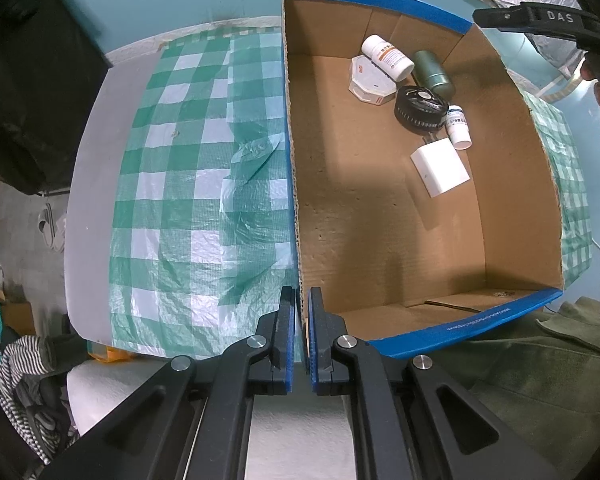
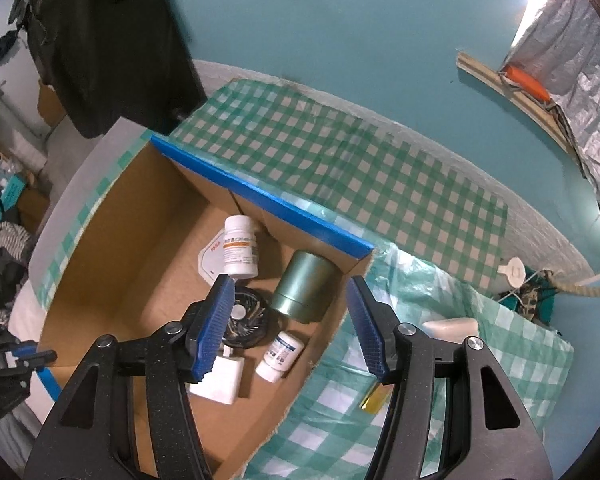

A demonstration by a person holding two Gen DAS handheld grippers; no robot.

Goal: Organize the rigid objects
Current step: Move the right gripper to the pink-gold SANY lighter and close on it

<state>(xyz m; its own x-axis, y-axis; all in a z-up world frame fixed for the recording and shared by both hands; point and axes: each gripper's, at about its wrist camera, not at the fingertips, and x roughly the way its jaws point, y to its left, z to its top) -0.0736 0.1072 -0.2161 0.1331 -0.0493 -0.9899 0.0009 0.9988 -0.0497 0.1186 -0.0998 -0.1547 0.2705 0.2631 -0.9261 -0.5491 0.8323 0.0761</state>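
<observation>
A cardboard box (image 1: pixel 380 216) with blue-taped rims sits on a green checked cloth. Inside lie a white pill bottle (image 1: pixel 388 57), a white octagonal box (image 1: pixel 370 80), a green cylinder (image 1: pixel 434 73), a black round fan (image 1: pixel 420 109), a small white bottle (image 1: pixel 459 126) and a white block (image 1: pixel 440 167). My left gripper (image 1: pixel 301 304) is shut on the box's near corner wall. My right gripper (image 2: pixel 290 304) is open and empty above the box, over the green cylinder (image 2: pixel 304 286), fan (image 2: pixel 244 320) and small bottle (image 2: pixel 280 356). The right gripper also shows in the left wrist view (image 1: pixel 540 20).
The checked cloth (image 1: pixel 188 184) covers a grey table. On the cloth right of the box lie a white bar (image 2: pixel 452 326) and a small yellow object (image 2: pixel 374 400). A white round plug (image 2: pixel 512 270) lies at the far right. Dark clothing (image 2: pixel 100 40) hangs on the teal wall.
</observation>
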